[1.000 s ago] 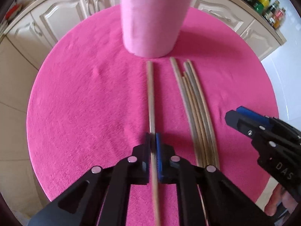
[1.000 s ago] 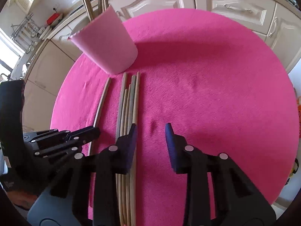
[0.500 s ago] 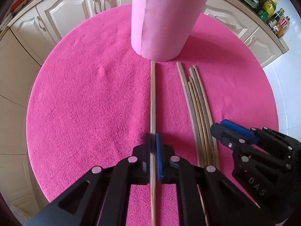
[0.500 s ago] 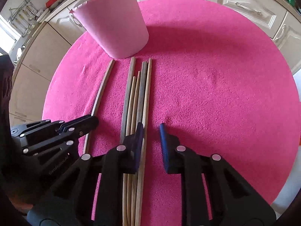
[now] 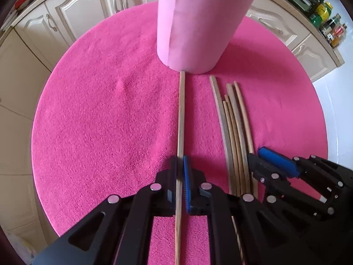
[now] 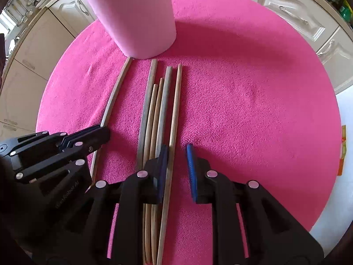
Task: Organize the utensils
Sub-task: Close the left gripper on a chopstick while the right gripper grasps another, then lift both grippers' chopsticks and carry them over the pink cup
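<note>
A tall pink cup (image 5: 198, 26) (image 6: 136, 17) stands at the far side of a round table under a pink cloth (image 5: 99, 121), with stick ends showing above its rim. My left gripper (image 5: 180, 161) (image 6: 103, 132) is shut on a single wooden stick (image 5: 181, 114) (image 6: 114, 97) that lies pointing at the cup's base. To its right lies a bundle of several sticks (image 5: 233, 128) (image 6: 154, 114). My right gripper (image 6: 177, 152) (image 5: 258, 154) straddles the bundle's rightmost stick (image 6: 175, 110). The left pad is against that stick and the right pad stands apart.
Cream cabinet doors (image 5: 72, 15) (image 6: 293, 17) ring the table on the far side. Bottles and jars (image 5: 328, 26) crowd a counter at the upper right. White floor (image 5: 337, 101) shows past the table's right edge.
My right gripper has shifted left over the bundle's rightmost stick and its jaws have narrowed. The left gripper has kept its hold on the single stick.
</note>
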A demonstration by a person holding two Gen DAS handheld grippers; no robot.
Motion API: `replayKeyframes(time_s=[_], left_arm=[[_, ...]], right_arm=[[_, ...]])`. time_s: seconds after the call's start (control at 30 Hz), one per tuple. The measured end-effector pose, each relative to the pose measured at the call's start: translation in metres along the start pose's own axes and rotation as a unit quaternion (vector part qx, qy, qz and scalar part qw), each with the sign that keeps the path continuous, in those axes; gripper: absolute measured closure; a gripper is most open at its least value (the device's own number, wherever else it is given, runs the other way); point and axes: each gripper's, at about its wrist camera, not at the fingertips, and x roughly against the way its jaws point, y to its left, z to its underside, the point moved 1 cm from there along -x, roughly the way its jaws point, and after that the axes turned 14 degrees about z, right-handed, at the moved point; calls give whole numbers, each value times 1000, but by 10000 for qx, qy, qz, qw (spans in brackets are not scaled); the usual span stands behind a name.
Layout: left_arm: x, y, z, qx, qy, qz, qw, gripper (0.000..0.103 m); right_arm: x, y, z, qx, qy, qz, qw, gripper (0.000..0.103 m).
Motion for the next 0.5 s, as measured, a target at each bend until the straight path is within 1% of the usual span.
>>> replayKeyframes(time_s=[0.07, 0.13, 0.2, 0.27, 0.37, 0.5], left_arm=[[0, -1, 1, -78, -26, -26, 10000, 97], [0, 0, 2, -59, -54, 49, 10000, 97], [2, 3, 4, 21, -92, 169, 9998, 97], [6, 6, 6, 9, -136, 186, 9997, 97], [13, 7, 7, -20, -278, 222, 9994, 97], [27, 4, 7, -113, -465, 388, 9981, 97]], right_arm=[[-1, -5, -2, -98, 30, -59, 9999, 93], [-3, -13, -4, -208, 65, -179, 9996, 96], [-4, -16, -3, -269, 71, -272, 9992, 97], [-2, -24, -2, -404, 3, -370, 9985, 97], [4, -44, 0, -696, -195, -484, 9962, 97], [20, -64, 0, -1081, -478, -853, 9893, 97]])
